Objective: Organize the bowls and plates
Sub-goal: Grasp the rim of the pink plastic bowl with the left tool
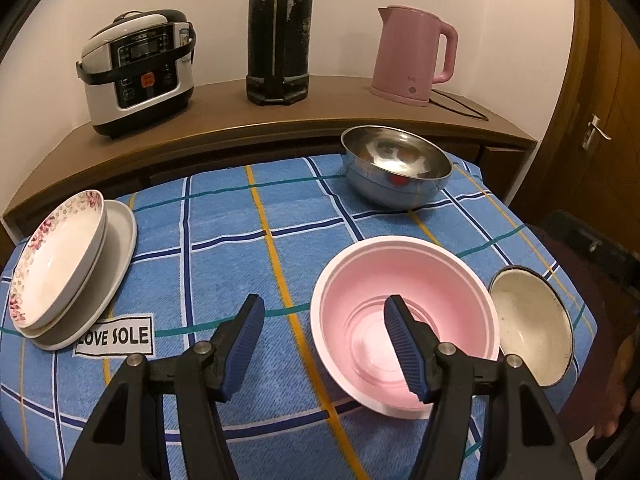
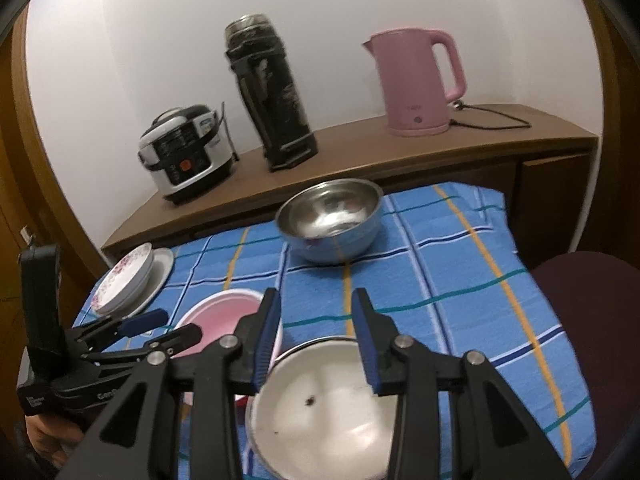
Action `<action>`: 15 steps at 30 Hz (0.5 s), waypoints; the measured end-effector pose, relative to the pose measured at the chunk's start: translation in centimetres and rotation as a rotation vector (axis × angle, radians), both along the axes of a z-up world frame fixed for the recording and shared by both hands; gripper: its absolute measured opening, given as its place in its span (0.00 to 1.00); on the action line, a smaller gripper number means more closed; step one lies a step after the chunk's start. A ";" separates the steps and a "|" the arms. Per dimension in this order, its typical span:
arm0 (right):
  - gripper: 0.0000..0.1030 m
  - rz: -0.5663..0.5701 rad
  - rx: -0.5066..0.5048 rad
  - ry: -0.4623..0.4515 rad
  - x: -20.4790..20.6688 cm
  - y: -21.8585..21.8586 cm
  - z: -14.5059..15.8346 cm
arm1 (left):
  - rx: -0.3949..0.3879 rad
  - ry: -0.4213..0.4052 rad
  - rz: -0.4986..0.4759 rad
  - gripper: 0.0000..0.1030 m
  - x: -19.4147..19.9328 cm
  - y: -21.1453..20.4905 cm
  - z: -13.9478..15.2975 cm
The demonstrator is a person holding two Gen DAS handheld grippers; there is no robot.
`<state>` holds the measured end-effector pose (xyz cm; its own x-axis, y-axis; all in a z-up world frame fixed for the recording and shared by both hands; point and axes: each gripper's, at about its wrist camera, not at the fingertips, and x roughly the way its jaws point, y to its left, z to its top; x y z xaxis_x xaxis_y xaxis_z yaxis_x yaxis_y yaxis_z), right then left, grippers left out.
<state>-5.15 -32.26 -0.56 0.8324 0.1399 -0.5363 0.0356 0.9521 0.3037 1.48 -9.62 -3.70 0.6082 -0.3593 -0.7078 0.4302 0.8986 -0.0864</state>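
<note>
A pink plastic bowl (image 1: 404,332) sits on the blue checked cloth (image 1: 240,248), with a white enamel bowl (image 1: 532,324) just right of it. My left gripper (image 1: 324,312) is open and empty, its right finger over the pink bowl's rim. A steel bowl (image 1: 396,164) stands at the back. A floral dish (image 1: 56,256) rests on a white plate (image 1: 116,264) at the left. In the right wrist view my right gripper (image 2: 316,312) is open and empty above the white enamel bowl (image 2: 324,412). The pink bowl (image 2: 224,312), steel bowl (image 2: 332,220), plate stack (image 2: 128,276) and left gripper (image 2: 160,326) show there too.
A wooden shelf (image 1: 224,120) behind the table carries a rice cooker (image 1: 140,72), a black thermos (image 1: 280,32) and a pink kettle (image 1: 412,56). A door (image 1: 600,120) is at the right. A dark chair seat (image 2: 592,312) lies beside the table's right edge.
</note>
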 end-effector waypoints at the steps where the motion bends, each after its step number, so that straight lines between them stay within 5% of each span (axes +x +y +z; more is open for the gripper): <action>1: 0.37 -0.017 -0.006 -0.001 -0.2 -0.5 0.1 | 0.000 0.005 -0.004 0.56 0.1 -0.1 -0.1; 7: 0.37 -0.069 -0.060 0.050 -1.3 -2.9 -0.6 | -0.005 0.007 -0.014 0.56 0.3 -0.4 -0.1; 15: 0.37 -0.061 0.012 0.117 -1.9 -4.1 -2.8 | 0.009 0.019 -0.022 0.56 0.3 -1.1 -0.5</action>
<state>-7.04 -36.31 -3.32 0.7714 0.0980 -0.6287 0.1290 0.9434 0.3054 1.75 -10.68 -4.21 0.5869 -0.3654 -0.7225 0.4480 0.8899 -0.0862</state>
